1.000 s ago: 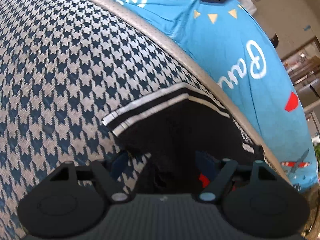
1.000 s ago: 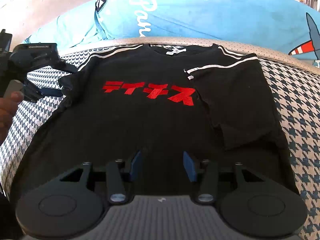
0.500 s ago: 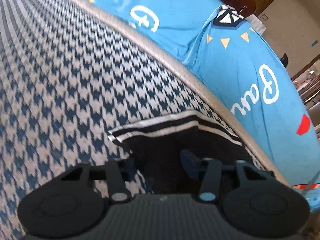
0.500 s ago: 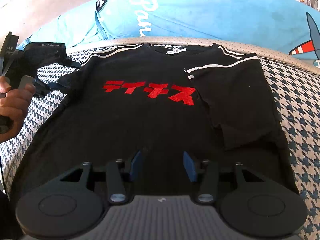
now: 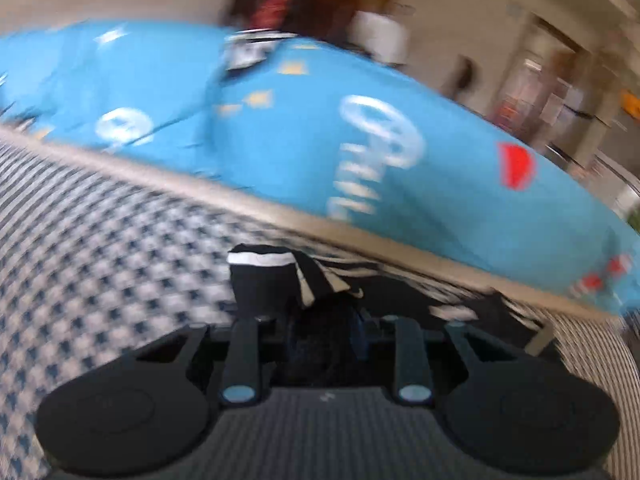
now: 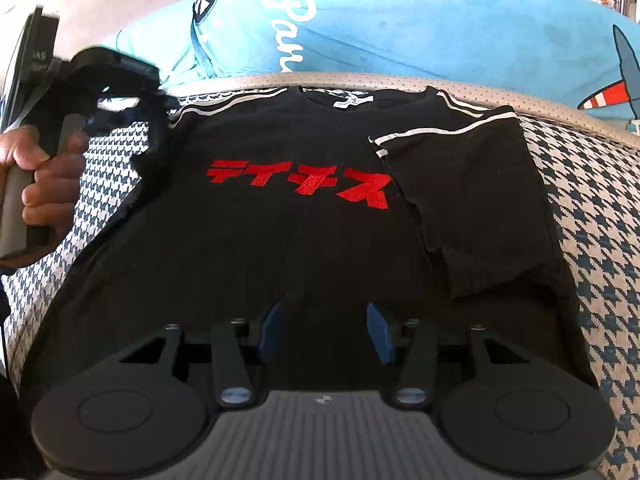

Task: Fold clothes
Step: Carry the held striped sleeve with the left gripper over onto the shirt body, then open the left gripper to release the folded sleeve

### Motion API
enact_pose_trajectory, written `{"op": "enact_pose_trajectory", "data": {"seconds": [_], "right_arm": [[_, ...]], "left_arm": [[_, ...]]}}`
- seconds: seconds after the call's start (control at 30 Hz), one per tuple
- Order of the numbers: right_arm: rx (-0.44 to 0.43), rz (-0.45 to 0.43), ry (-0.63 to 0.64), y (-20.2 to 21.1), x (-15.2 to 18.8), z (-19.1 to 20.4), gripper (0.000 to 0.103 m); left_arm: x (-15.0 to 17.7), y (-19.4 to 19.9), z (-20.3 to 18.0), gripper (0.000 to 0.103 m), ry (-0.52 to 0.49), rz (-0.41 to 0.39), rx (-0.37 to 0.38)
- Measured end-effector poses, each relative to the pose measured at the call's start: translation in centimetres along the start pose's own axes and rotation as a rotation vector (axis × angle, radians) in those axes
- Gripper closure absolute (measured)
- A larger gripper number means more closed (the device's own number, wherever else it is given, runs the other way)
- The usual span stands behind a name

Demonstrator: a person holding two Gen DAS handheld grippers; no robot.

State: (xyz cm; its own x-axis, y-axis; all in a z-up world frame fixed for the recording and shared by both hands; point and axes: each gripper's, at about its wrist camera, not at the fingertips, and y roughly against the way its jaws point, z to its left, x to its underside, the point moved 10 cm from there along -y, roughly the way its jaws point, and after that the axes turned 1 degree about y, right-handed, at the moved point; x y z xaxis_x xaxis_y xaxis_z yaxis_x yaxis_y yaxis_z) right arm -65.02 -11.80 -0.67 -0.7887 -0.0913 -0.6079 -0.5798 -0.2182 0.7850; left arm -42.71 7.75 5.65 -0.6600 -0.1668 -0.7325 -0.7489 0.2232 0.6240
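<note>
Black T-shirt with red block lettering lies flat on a blue-and-white houndstooth cushion, its right sleeve already folded inward. At left, a hand holds the left gripper, jaws closing on the bunched, white-striped left sleeve. A glossy blue printed pillow sits behind. The right gripper hovers half-open over the hem, gripping nothing.
</note>
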Motion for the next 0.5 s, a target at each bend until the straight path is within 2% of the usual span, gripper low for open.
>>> {"op": "enact_pose_trajectory", "data": {"seconds": [0.03, 0.13, 0.3, 0.5], "right_arm": [[0.000, 0.000, 0.000, 0.0, 0.0, 0.0, 0.055], [-0.001, 0.001, 0.002, 0.0, 0.0, 0.0, 0.055], [-0.002, 0.001, 0.000, 0.1, 0.1, 0.0, 0.055], [0.002, -0.001, 0.004, 0.0, 0.1, 0.1, 0.055]], "left_arm": [[0.0, 0.3, -0.6, 0.064, -0.024, -0.010, 0.015], [-0.5, 1.2, -1.7, 0.049, -0.053, -0.045, 0.053], [-1.6, 2.7, -0.8, 0.042, 0.036, -0.062, 0.095], [-1.9, 2.3, 2.5, 0.036, 0.102, -0.058, -0.015]]}}
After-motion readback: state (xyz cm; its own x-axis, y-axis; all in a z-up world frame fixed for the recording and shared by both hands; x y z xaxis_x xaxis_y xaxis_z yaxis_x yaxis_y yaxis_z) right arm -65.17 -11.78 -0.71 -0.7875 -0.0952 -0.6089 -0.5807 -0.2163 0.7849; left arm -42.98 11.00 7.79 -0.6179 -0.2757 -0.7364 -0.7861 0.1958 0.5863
